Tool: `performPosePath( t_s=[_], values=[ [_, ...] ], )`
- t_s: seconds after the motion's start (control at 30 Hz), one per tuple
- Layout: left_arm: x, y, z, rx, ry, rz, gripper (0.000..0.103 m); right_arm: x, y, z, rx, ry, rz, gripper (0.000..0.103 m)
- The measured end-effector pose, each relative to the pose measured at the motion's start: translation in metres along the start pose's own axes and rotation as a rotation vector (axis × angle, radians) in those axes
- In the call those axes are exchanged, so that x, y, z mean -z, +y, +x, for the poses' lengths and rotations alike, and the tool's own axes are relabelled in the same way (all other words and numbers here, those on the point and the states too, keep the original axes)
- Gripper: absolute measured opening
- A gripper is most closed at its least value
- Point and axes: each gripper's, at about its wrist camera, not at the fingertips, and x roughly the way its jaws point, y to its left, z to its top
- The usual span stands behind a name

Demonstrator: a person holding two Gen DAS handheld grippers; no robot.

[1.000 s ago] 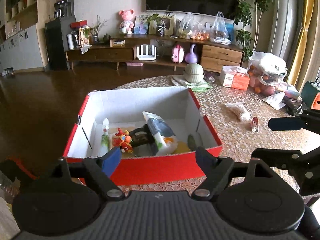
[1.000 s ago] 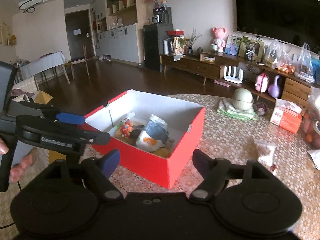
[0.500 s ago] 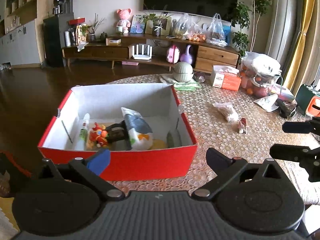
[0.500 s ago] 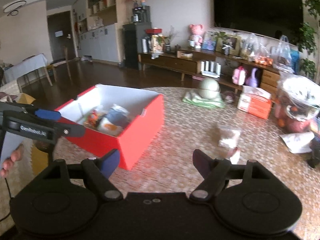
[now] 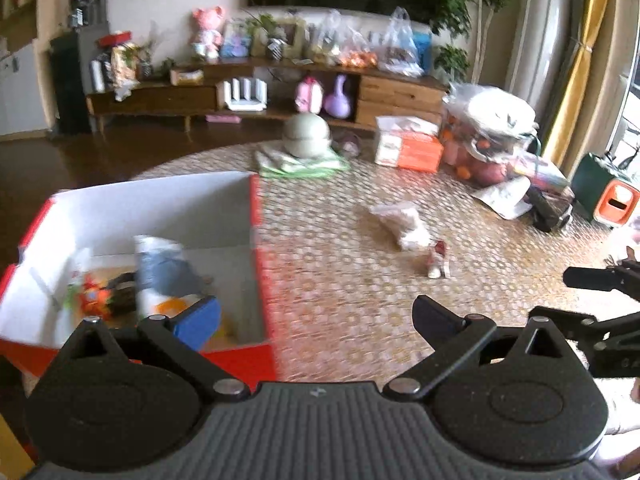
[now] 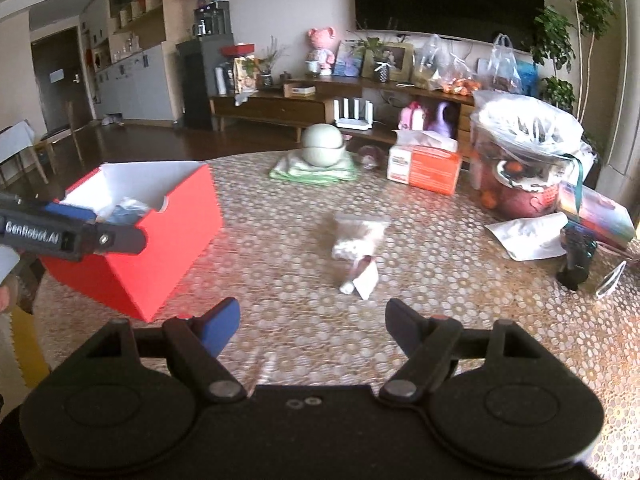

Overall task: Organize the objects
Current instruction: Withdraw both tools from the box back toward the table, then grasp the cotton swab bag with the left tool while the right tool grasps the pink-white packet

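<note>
While both grippers gape empty | small tube [image 6: 359,276] lies flat, long axis toward right gripper [image 6: 312,322] | left gripper [image 5: 316,320]

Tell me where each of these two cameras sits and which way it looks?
Left wrist: on the left hand-held gripper, facing across the table over the red box; open fingers show, the right hand-held gripper at the edge.
Right wrist: on the right hand-held gripper, facing the clear bag; open fingers, the left one beside the box.
Shared: box, bag, tissue box, green bowl.
</note>
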Motion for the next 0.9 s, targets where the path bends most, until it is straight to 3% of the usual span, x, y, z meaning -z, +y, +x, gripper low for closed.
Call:
performPosePath(
  t_s=[0.43,0.6,0.9],
  values=[
    [-0.06,-0.067,0.089,-0.023,-0.019,0.114,0.103,-0.004,-0.035,0.058,0.016,0.037,0.014,0.08],
    [-0.074,-0.079,0.133,-0.029,0.039,0.129,0.103,-0.003,-0.04,0.083,0.018,0.055,0.011,0.08],
    [-0.086,-0.084,0.204,-0.013,0.174,0.058,0.103,-0.001,-0.036,0.121,0.007,0.071,-0.017,0.079]
  ],
)
